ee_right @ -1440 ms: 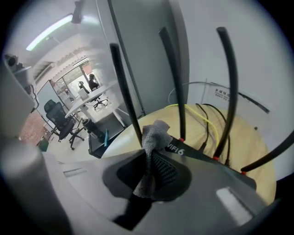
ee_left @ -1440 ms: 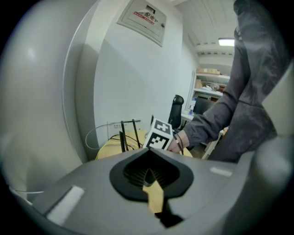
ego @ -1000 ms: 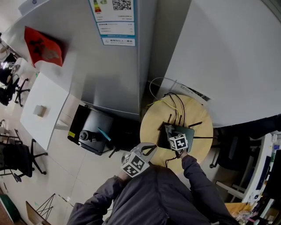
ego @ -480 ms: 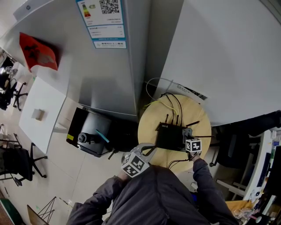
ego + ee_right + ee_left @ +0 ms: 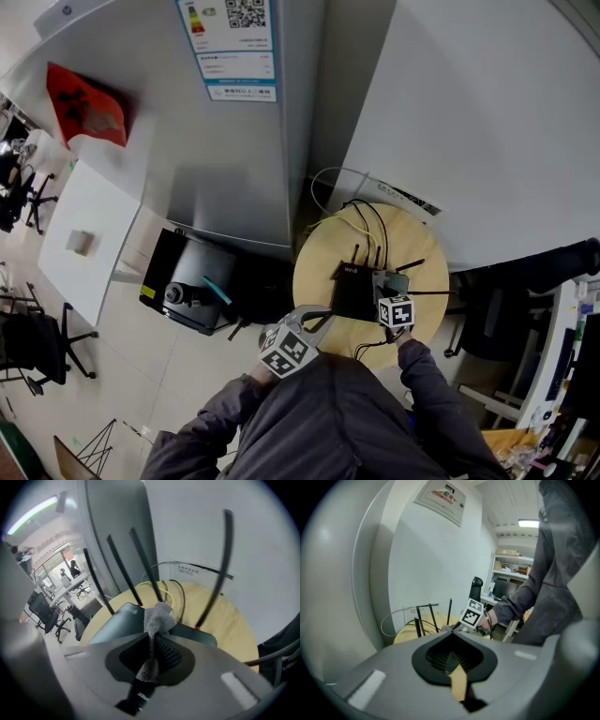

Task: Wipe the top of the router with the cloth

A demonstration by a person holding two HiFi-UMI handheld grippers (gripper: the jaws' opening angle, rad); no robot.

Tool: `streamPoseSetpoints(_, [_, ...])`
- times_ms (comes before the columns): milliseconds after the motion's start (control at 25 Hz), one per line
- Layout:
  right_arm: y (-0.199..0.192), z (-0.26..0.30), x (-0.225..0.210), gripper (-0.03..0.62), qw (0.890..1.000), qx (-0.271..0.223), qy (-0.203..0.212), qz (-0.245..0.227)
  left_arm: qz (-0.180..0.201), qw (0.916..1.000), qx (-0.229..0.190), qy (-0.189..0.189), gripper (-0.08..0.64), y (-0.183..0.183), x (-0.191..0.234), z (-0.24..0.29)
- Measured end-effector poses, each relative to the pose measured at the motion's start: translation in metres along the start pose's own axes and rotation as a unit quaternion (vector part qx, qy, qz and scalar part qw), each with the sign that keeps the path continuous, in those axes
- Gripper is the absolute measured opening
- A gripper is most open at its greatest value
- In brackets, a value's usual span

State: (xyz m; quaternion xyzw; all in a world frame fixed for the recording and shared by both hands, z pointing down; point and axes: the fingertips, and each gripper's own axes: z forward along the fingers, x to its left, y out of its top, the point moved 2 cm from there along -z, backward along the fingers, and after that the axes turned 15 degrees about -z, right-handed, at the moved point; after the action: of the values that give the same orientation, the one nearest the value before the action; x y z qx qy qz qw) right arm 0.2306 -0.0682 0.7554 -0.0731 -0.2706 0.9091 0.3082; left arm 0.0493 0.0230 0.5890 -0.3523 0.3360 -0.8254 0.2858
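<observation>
**Cloth pinched in my right claw, over the router**

My right claw (image 5: 153,634) is clamped on the grey cloth (image 5: 158,616). A bunched wad sticks out past the tips and a strip runs back between the jaws. The wad hangs over the dark top of the router (image 5: 354,294), toward its right end. I cannot tell whether the cloth touches the top.

The router lies near the middle of the round wooden surface (image 5: 323,267). Its thin black antennas (image 5: 143,562) rise along its far edge, straight ahead of my right claw, with one more leaning at the right. Beyond them, yellow and black cables (image 5: 367,223) loop across the surface's far edge toward the wall.

My left claw (image 5: 453,631) has its jaws pressed together on nothing. It is off the surface's near-left edge, apart from the router.

A tall grey appliance (image 5: 234,150) with an energy label stands close against the surface's far-left edge. A black box (image 5: 192,281) sits on the floor at the appliance's foot. A pale wall panel (image 5: 487,122) closes in on the far-right.
</observation>
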Motion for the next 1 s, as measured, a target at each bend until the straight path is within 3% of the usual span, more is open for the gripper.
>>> streamPoseSetpoints(240, [0.046, 0.022, 0.077, 0.029, 0.996, -0.025, 0.062, -0.062, -0.004, 1.0, -0.004, 0.004, 0.0, -0.002, 0.002, -0.003])
streamPoseSetpoints(440, [0.053, 0.036, 0.112, 0.029, 0.992, -0.014, 0.097, -0.081, -0.007, 0.9999, -0.006, 0.008, 0.0, -0.002, 0.005, -0.006])
streamPoseSetpoints(640, [0.03, 0.038, 0.11, 0.029, 0.993, 0.009, 0.098, -0.063, -0.007, 0.9999, -0.007, 0.009, 0.0, -0.002, 0.006, -0.007])
streamPoseSetpoints(1000, [-0.004, 0.018, 0.067, 0.029, 0.997, 0.019, 0.07, -0.028, -0.001, 1.0, -0.004, -0.001, 0.0, 0.0, 0.005, -0.005])
